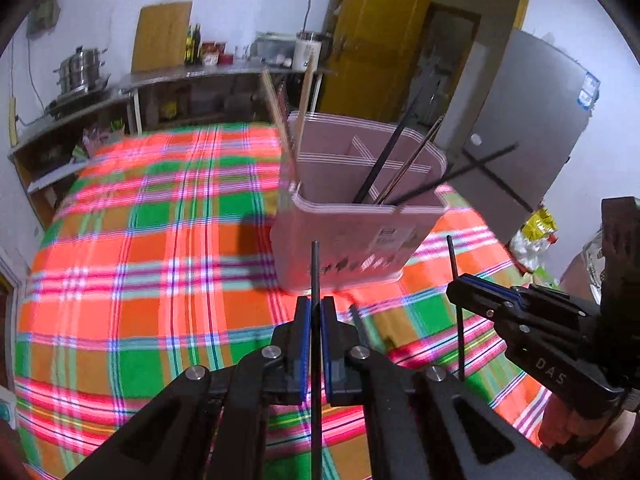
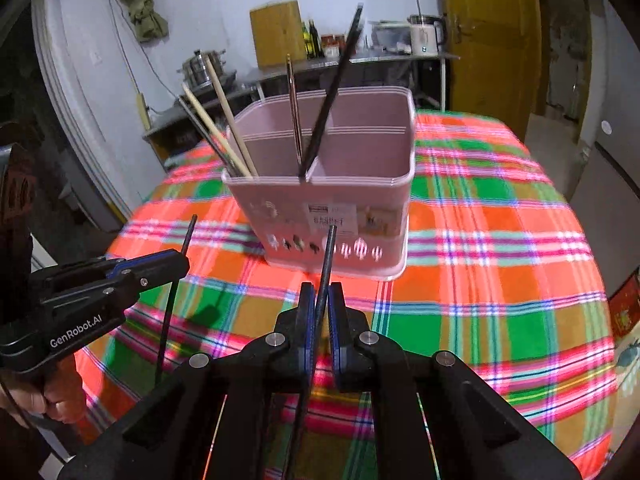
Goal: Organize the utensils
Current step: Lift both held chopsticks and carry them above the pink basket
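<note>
Above the plaid cloth, each claw clamps a black chopstick upright.

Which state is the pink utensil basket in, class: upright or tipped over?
Upright. The pink utensil basket stands on its base on the plaid tablecloth, open top up, with chopsticks leaning inside its compartments.

Smooth pink plastic basket on plaid woven cloth

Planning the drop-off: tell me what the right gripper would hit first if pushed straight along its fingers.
Probably the near wall of the pink plastic utensil basket; the right gripper, shut on a thin black chopstick, points at it, though depth is unclear.
</note>
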The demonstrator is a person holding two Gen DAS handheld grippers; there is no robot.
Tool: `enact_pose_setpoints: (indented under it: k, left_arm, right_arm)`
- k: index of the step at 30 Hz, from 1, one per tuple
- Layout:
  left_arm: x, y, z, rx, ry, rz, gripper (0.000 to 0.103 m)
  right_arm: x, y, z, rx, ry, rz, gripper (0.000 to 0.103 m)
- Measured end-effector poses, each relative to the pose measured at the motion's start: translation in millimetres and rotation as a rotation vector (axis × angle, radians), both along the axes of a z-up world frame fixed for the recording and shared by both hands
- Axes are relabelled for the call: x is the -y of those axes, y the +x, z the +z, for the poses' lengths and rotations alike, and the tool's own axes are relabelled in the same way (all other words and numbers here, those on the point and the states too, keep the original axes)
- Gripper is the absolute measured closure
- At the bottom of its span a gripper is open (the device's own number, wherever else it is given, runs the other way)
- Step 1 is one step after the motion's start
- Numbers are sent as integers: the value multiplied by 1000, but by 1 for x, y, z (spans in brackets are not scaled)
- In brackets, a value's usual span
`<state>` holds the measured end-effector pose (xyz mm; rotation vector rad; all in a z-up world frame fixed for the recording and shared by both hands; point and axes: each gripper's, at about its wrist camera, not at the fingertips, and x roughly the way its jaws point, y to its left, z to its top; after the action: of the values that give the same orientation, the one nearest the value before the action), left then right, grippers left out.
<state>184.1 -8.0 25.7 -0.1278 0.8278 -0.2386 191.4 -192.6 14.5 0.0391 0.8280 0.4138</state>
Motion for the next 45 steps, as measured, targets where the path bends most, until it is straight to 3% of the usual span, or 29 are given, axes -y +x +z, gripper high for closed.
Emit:
enact_pose_setpoints:
  k: [9, 15, 35, 45]
  left_arm:
    - [1, -6, 51, 107, -1, -21, 99]
    - [-2, -4, 69, 145, -4, -19, 99]
    - [-2, -19, 81, 115, 2, -37, 99]
    - [-5, -10, 107, 133, -4, -44, 99]
  right_arm:
    - [9, -9, 46, 110, 33, -6, 97]
    - [15, -12, 65, 159, 39, -12, 98]
    - [21, -27, 77, 183, 48, -16, 98]
    - [20, -26, 101, 235, 81, -12, 98]
